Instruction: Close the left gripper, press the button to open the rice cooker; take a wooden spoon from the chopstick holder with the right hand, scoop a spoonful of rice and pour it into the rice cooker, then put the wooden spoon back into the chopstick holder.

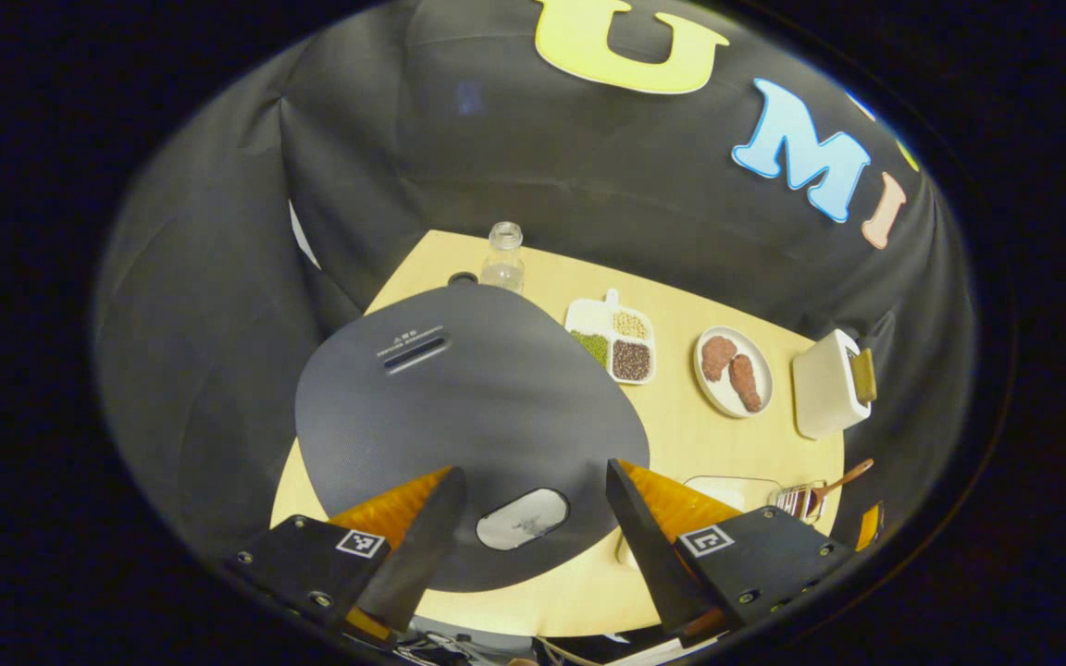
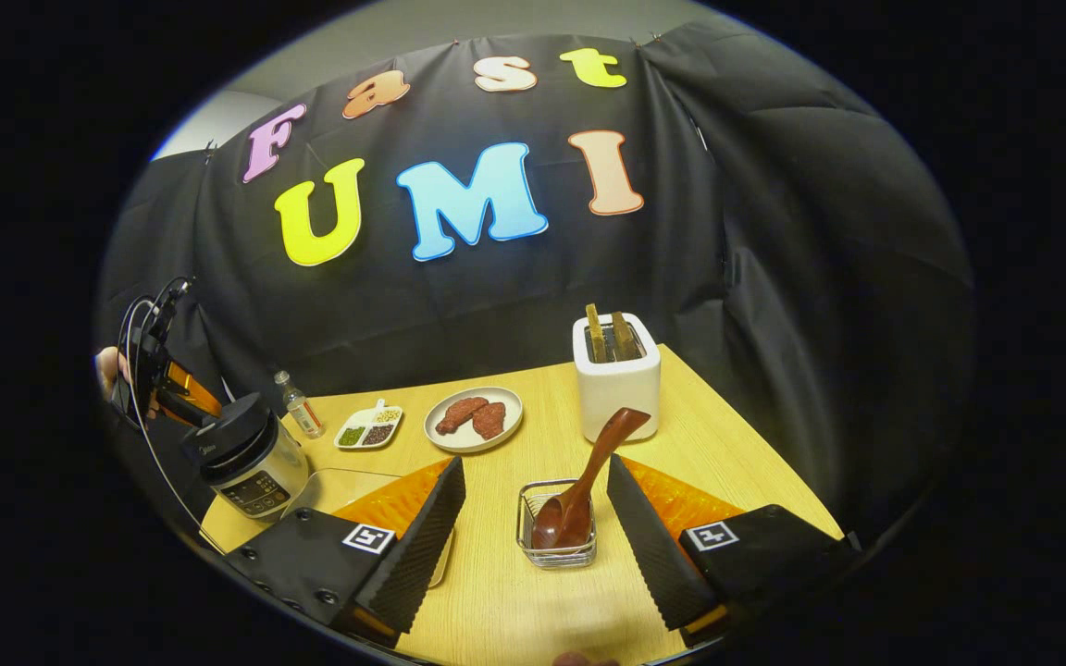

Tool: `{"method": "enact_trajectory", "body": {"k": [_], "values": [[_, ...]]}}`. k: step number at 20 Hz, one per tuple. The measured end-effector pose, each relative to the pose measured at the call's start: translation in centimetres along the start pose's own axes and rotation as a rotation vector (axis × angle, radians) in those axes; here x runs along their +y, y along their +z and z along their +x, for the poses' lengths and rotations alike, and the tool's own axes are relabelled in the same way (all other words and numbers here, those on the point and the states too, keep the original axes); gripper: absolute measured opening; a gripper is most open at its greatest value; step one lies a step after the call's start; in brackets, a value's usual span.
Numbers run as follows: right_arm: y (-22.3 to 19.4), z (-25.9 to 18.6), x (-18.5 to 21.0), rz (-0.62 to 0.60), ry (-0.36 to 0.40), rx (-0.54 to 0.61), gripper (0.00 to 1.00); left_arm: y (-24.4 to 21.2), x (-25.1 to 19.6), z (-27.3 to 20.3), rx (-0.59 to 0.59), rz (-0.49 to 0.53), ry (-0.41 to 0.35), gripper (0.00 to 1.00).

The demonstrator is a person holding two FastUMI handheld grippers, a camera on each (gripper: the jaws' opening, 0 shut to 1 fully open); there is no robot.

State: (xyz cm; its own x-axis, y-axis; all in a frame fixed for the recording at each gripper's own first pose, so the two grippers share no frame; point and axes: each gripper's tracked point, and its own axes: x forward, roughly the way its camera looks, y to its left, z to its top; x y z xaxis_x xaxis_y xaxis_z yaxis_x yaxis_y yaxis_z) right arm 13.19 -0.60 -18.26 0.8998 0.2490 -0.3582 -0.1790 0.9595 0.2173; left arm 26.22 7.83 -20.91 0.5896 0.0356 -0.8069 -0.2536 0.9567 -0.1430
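- left gripper (image 1: pixel 528 518) fingers spread wide, hovering right above the rice cooker (image 1: pixel 468 416) lid, holding nothing
- right gripper (image 2: pixel 533 513) fingers wide too, empty, flanking the wooden spoon (image 2: pixel 588 481) in the chopstick holder (image 2: pixel 556 536)

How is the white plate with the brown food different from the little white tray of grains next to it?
The plate is round with no divisions; the tray is squarish, split into compartments, and has a small tab on its far side. The plate holds two brown pieces side by side; the tray holds separate heaps of green, pale and dark grains. The plate looks larger. Both are white and rest flat on the wooden table.
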Motion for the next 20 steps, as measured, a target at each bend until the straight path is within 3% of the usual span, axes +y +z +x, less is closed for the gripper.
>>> {"method": "enact_trajectory", "body": {"k": [3,11,16,20], "values": [[-0.3,0.1,-1.0,-0.004,-0.007,0.01,0.98,-1.1,0.0,0.7,0.03,-0.008,0.026,0.99],[-1.6,-1.2,-4.4,-0.005,0.0,0.052,0.98,-1.8,0.1,1.9,0.038,0.1,0.118,0.98],[-2.6,-2.4,-6.8,-0.03,0.032,0.081,0.98,-1.8,-0.1,1.9,-0.027,0.094,0.139,0.98],[-3.1,-2.2,-7.6,-0.007,0.064,0.11,0.98,-3.5,0.1,0.1,-0.138,0.036,0.263,0.97]]}}
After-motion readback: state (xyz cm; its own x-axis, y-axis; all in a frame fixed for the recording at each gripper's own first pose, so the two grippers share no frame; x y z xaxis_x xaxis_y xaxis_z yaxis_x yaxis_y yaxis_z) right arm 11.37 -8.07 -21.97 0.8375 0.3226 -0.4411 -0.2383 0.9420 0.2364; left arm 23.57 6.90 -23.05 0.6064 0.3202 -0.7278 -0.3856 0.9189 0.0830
